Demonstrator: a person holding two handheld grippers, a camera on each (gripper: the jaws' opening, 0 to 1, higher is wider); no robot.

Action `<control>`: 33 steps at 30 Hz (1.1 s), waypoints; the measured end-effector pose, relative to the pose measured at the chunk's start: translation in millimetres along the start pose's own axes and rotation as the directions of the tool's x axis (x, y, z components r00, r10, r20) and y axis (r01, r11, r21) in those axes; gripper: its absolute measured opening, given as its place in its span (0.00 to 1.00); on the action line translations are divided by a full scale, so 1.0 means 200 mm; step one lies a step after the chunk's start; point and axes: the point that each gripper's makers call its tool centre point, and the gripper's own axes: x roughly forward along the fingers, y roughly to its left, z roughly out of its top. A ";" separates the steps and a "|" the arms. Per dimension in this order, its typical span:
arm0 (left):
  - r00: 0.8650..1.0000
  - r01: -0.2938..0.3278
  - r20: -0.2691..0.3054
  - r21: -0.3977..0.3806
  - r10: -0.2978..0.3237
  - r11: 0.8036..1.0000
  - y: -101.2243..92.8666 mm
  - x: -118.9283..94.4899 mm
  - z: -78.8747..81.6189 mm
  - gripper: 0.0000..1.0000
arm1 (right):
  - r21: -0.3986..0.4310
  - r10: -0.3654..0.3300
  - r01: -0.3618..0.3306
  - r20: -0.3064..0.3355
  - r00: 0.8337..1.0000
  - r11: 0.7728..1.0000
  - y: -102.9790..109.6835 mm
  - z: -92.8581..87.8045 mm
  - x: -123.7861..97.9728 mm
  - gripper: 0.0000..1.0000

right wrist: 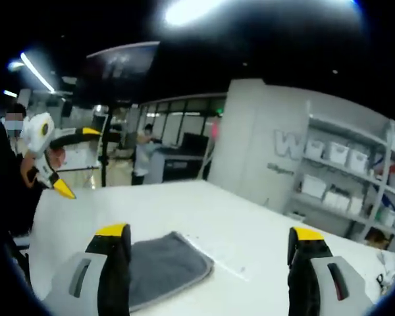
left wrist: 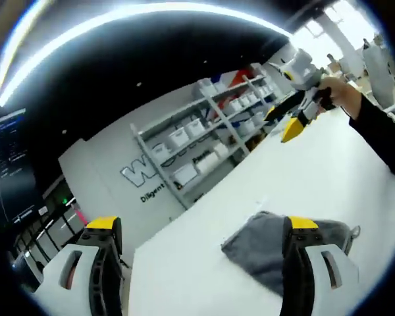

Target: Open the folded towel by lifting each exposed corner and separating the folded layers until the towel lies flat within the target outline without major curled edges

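Observation:
A grey towel [left wrist: 266, 243] lies folded on the white table [left wrist: 303, 178]. In the left gripper view it sits low, partly behind my left gripper's right jaw. My left gripper [left wrist: 201, 227] is open and above the table, with nothing between its yellow-tipped jaws. My right gripper [left wrist: 284, 122] is held by a hand further along the table, away from the towel. In the right gripper view the towel [right wrist: 168, 263] lies just right of the left jaw. My right gripper [right wrist: 207, 232] is open and empty. My left gripper [right wrist: 78, 161] hangs at the left with its jaws apart.
A faint thin line [right wrist: 217, 260] marks the table [right wrist: 184, 204] beside the towel's edge. Shelves with white bins [left wrist: 214, 122] [right wrist: 345, 174] stand beyond the table along a lettered wall. A person [right wrist: 145, 148] is at a desk far behind. A dark sleeve [left wrist: 382, 131] reaches in from the right.

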 end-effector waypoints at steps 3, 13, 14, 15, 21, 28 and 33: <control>1.000 -0.003 0.003 0.013 0.003 1.000 -0.04 -0.03 0.02 1.00 | 0.010 0.021 -0.021 0.001 1.000 1.000 0.00 -0.01 0.04 1.00; 1.000 0.017 -0.022 0.097 -0.015 0.995 -0.20 -0.06 0.03 1.00 | 0.008 0.037 -0.037 -0.011 0.999 0.999 -0.02 -0.04 0.11 0.99; 1.000 0.018 -0.024 0.107 -0.015 0.994 -0.21 -0.06 0.02 1.00 | 0.007 0.038 -0.038 -0.009 0.999 0.999 -0.02 -0.04 0.11 0.99; 1.000 0.016 -0.027 0.115 -0.013 0.993 -0.22 -0.06 0.02 1.00 | 0.007 0.039 -0.039 -0.008 0.999 0.999 -0.02 -0.04 0.12 0.99; 0.999 -0.022 -0.030 0.155 0.027 0.988 -0.26 -0.06 0.01 1.00 | -0.003 0.032 -0.032 -0.009 0.999 0.999 -0.04 -0.05 0.16 0.98; 0.998 -0.048 -0.022 0.196 0.054 0.979 -0.35 -0.07 0.01 1.00 | 0.025 0.042 -0.041 -0.010 0.999 0.999 -0.08 -0.09 0.26 0.95; 0.998 -0.043 -0.031 0.212 0.050 0.976 -0.40 -0.09 -0.01 1.00 | 0.032 0.054 -0.054 -0.013 0.998 0.998 -0.09 -0.11 0.32 0.95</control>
